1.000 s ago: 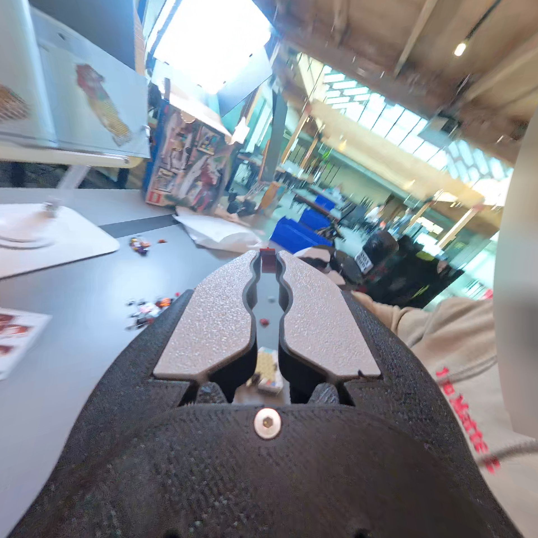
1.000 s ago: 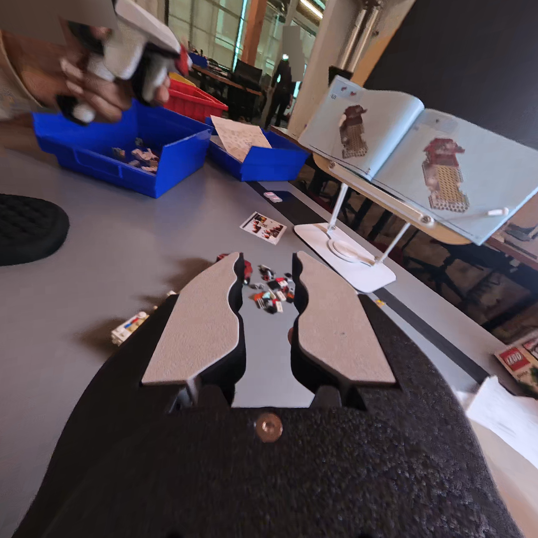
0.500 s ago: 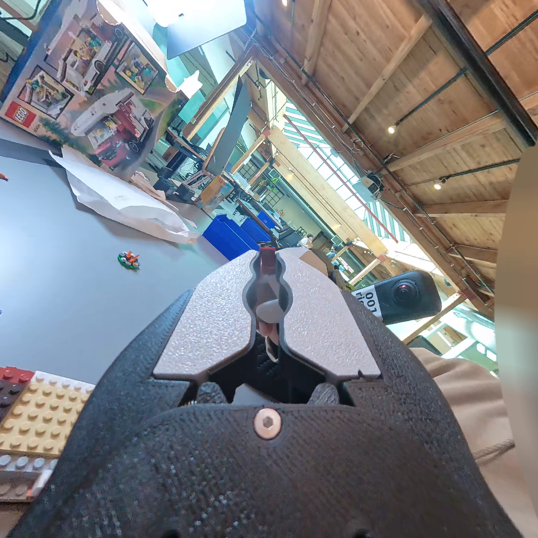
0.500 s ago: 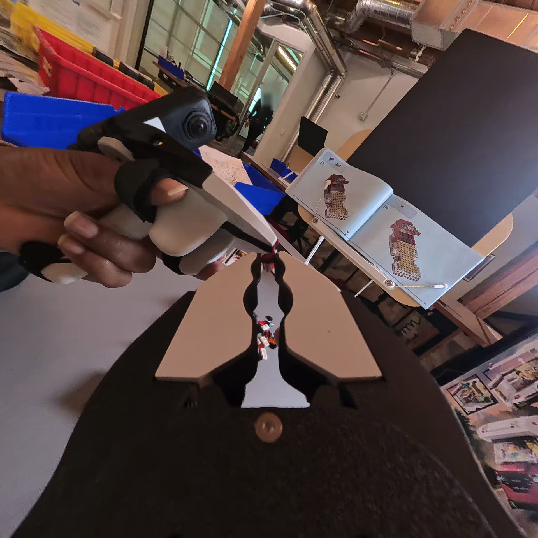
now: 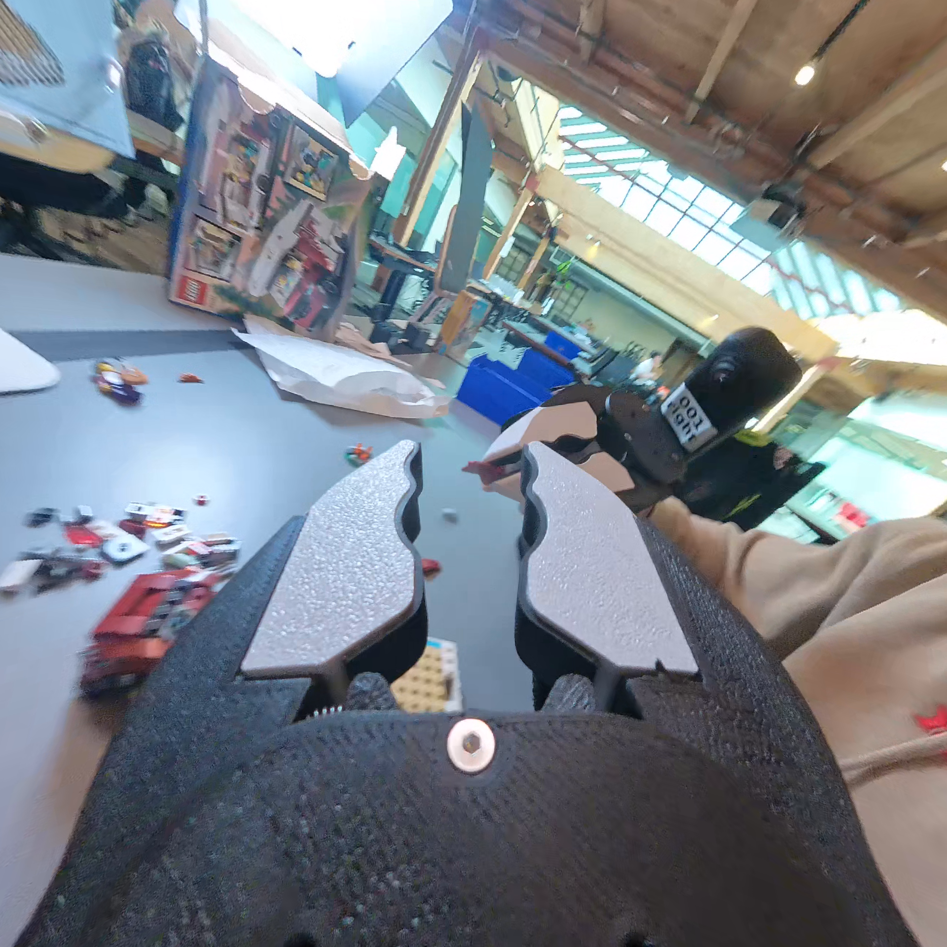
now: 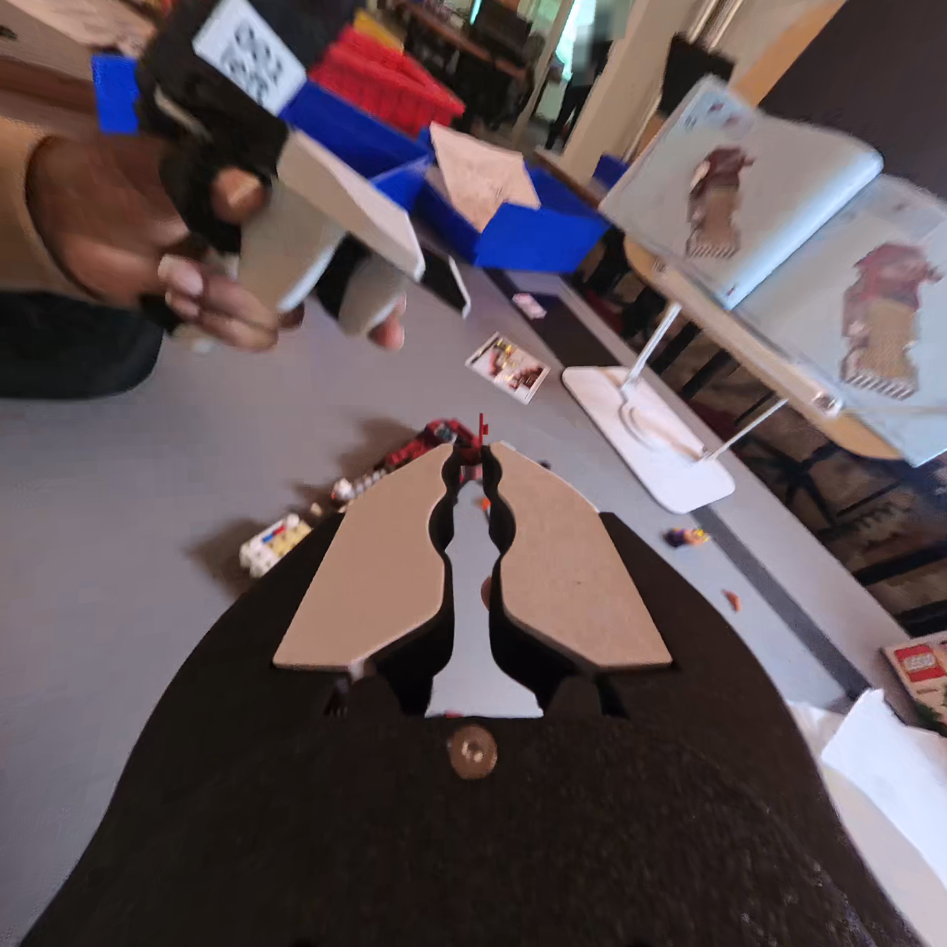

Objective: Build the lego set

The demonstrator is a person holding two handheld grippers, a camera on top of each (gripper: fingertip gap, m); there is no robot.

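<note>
from the left wrist view, the left gripper (image 5: 471, 464) hangs above the grey table (image 5: 220, 451) with its jaws spread wide and nothing between them. just beyond its right finger, the right gripper (image 5: 499, 469) pinches a small red piece (image 5: 481, 467). loose bricks (image 5: 128, 538) lie scattered at left, a crumpled white bag (image 5: 348, 376) farther back.

from the right wrist view, the right gripper (image 6: 474, 451) has its jaws nearly together, nipping the small red piece (image 6: 481, 435) at the tips. a red brick model (image 6: 425, 446) sits on the table just beyond. a hand (image 6: 153, 246) holds the left gripper up at upper left, near blue bins (image 6: 538, 235).
</note>
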